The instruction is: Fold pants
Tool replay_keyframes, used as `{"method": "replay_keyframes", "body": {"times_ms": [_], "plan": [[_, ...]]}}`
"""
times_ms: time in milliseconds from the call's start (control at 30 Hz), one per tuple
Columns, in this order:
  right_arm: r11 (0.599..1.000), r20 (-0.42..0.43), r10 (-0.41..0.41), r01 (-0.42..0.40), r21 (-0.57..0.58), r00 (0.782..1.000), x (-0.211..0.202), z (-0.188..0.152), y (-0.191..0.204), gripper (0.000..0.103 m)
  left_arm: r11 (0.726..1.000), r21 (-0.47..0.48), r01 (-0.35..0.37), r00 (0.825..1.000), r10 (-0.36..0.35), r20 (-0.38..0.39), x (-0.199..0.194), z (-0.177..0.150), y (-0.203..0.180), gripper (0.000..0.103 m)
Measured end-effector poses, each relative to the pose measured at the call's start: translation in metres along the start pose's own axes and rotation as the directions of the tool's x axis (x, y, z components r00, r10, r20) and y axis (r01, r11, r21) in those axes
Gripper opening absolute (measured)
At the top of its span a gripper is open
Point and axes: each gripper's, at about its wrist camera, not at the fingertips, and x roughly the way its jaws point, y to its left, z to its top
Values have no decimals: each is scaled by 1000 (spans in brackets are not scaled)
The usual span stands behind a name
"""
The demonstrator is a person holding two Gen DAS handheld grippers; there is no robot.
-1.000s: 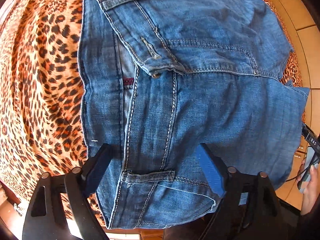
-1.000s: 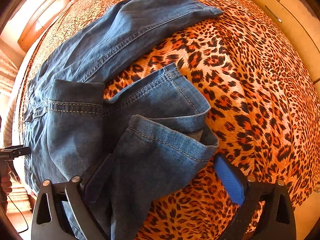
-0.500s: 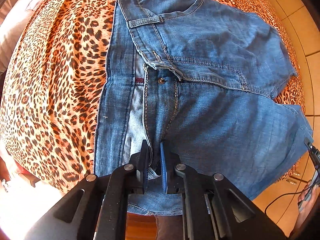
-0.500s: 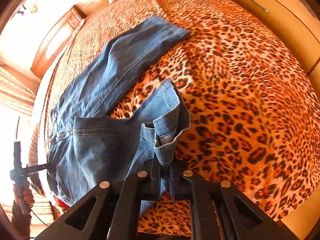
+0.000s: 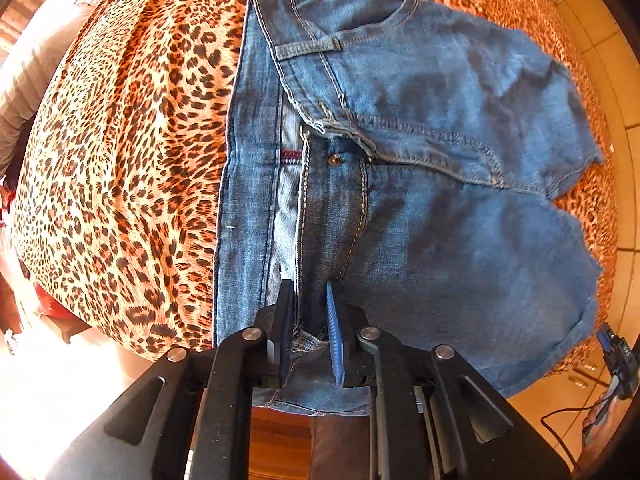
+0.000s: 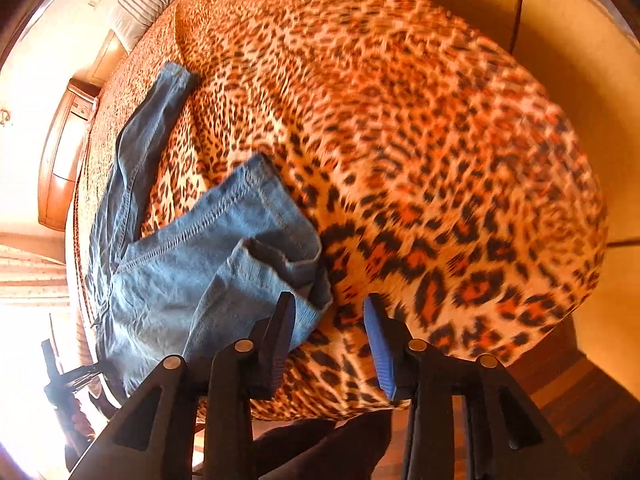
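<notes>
Pants (image 5: 440, 240) pinched at waistband by left gripper (image 5: 310, 332) to lift for folding near bedspread (image 5: 120, 160) edge; right gripper (image 6: 330, 340) jaws just opening, leg hem released

Pants (image 5: 420, 208) flat on bedspread (image 5: 120, 160), pillow (image 6: 140, 4) at far end

Waistband edge of jeans (image 5: 420, 208) hidden behind left gripper (image 5: 310, 336) fingers; bedspread (image 6: 440, 160) motion-blurred; pillow (image 6: 144, 0) cut off by frame edge.
</notes>
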Motion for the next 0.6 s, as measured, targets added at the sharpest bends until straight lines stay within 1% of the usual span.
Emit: {"method": "replay_keyframes", "body": {"times_ms": [67,100,167,200,267,300,333,367,400,433,500,533,600], "plan": [[997,61,-33,37,-62,998,-18,21,8,42,999,-34,25,999,-24,43,-23,9,4,15],[995,92,-33,41,-90,995,-24,33,16,43,999,-45,26,998,-23,58,-33,17,5,15],[992,126,-1,17,-126,992,-29,61,35,48,995,-90,36,997,-30,71,-48,37,8,15],[991,137,16,3,-135,990,-28,74,48,49,992,-112,62,996,-53,78,-54,47,10,16],[987,143,84,-62,-149,986,-22,98,76,49,982,-149,115,991,-103,88,-56,70,18,24],[983,147,115,-92,-159,982,-18,109,92,49,976,-172,134,989,-120,88,-49,84,21,34],[978,145,140,-114,-173,979,-10,121,111,52,969,-197,148,987,-132,91,-34,96,30,40],[972,136,160,-133,-191,978,-2,132,129,54,962,-219,163,985,-147,91,-33,106,32,41],[966,123,174,-145,-214,977,6,143,148,54,957,-236,170,984,-154,88,0,112,44,42],[960,112,176,-145,-238,978,14,154,166,54,951,-257,175,984,-160,77,7,119,40,42],[949,79,162,-134,-284,984,36,181,203,54,931,-304,201,980,-192,57,31,136,49,42],[947,76,148,-119,-299,986,45,192,219,54,920,-323,220,975,-215,52,48,149,59,42],[940,55,135,-110,-323,989,66,217,248,55,906,-353,235,971,-233,46,59,160,68,41]]}}
